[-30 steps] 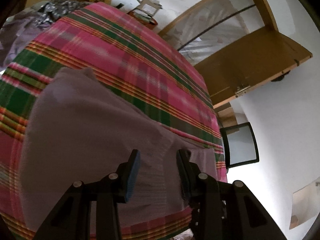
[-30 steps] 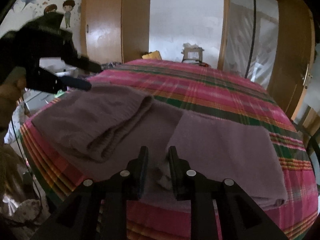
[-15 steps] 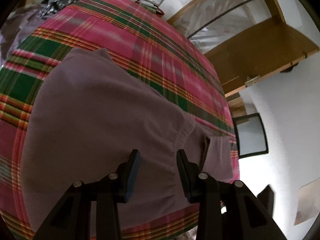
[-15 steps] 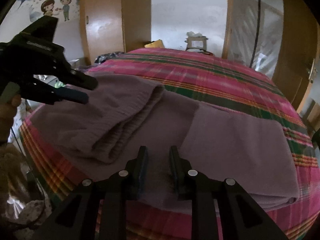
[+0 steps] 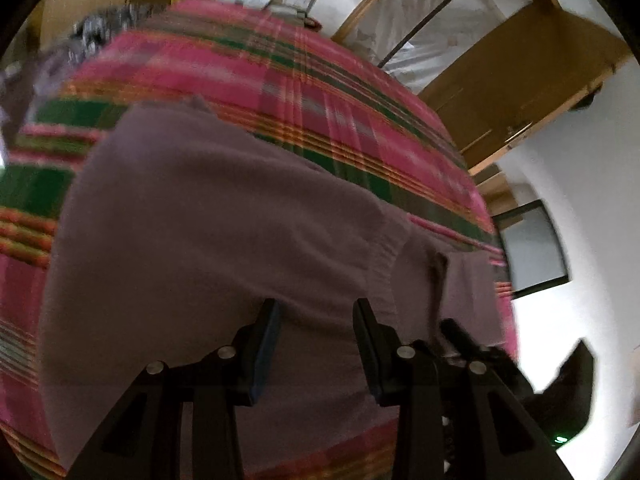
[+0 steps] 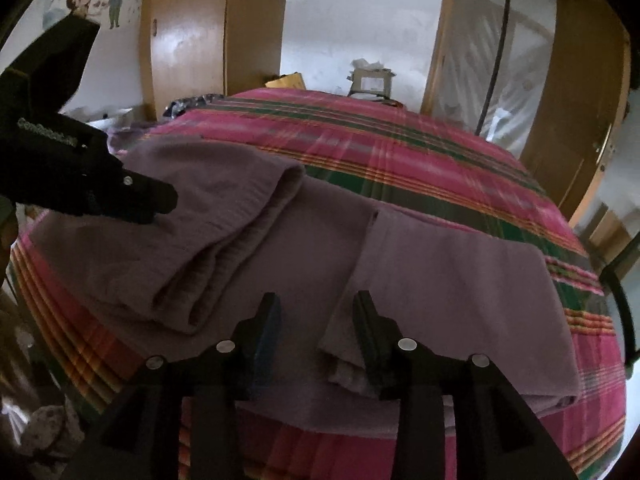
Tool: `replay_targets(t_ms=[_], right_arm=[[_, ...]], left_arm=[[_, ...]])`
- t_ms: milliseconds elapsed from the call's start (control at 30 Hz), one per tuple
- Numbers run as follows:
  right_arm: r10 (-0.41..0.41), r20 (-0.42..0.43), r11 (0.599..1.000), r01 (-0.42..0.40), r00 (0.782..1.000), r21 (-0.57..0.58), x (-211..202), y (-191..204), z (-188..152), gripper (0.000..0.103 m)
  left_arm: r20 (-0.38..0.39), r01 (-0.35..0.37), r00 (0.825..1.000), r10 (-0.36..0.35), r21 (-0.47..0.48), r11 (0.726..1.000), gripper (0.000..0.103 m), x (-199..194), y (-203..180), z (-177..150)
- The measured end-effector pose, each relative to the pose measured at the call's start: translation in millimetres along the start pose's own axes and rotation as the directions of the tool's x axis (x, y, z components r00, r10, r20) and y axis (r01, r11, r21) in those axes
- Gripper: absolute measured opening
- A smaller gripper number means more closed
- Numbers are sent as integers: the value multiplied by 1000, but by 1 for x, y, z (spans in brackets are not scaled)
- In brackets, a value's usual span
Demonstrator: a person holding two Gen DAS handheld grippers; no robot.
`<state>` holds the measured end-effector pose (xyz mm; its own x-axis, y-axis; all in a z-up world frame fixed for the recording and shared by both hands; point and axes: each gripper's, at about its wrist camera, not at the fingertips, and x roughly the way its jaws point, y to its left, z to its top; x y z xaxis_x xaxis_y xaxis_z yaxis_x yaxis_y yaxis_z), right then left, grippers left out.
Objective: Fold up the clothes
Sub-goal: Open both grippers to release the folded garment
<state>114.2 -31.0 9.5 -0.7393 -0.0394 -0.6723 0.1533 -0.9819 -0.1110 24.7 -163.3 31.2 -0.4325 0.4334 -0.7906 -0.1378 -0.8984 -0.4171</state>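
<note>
Now my right tongs [image 6: 316,320] are opening, empty, above the purple sweater [image 6: 440,272] on the plaid bedspread [image 6: 400,148]. My left tongs [image 5: 316,324] stand apart, gripping nothing, over its folded part.

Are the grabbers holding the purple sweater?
No. The right gripper is opening with nothing between its jaws, and the left gripper stands open over the sweater.

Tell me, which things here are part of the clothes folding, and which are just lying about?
Part of the job: purple sweater, its folded sleeve, left gripper, right gripper with jaws opening.

Lying about: plaid bedspread, dark patterned cloth, wardrobe, small stool.
</note>
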Motion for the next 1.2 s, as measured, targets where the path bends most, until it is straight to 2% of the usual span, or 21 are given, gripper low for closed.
replay_targets(t_ms=[67, 133, 233, 667, 1200], right_arm=[[5, -6, 1000, -5, 1000, 4, 2, 1, 1, 54], [-13, -10, 1000, 13, 1000, -9, 4, 5, 1, 55], [-24, -10, 1000, 24, 1000, -3, 4, 5, 1, 56], [-75, -4, 996, 75, 997, 40, 4, 11, -2, 59], [-128, -13, 991, 128, 992, 46, 2, 20, 0, 59]], left_arm=[[9, -36, 999, 35, 42, 998, 38, 1, -6, -3], [12, -40, 999, 40, 45, 998, 38, 2, -6, -5], [47, -100, 994, 96, 106, 989, 38, 2, -13, -9], [66, -105, 993, 96, 143, 984, 39, 5, -15, -12], [73, -67, 996, 55, 184, 981, 39, -1, -8, -18]])
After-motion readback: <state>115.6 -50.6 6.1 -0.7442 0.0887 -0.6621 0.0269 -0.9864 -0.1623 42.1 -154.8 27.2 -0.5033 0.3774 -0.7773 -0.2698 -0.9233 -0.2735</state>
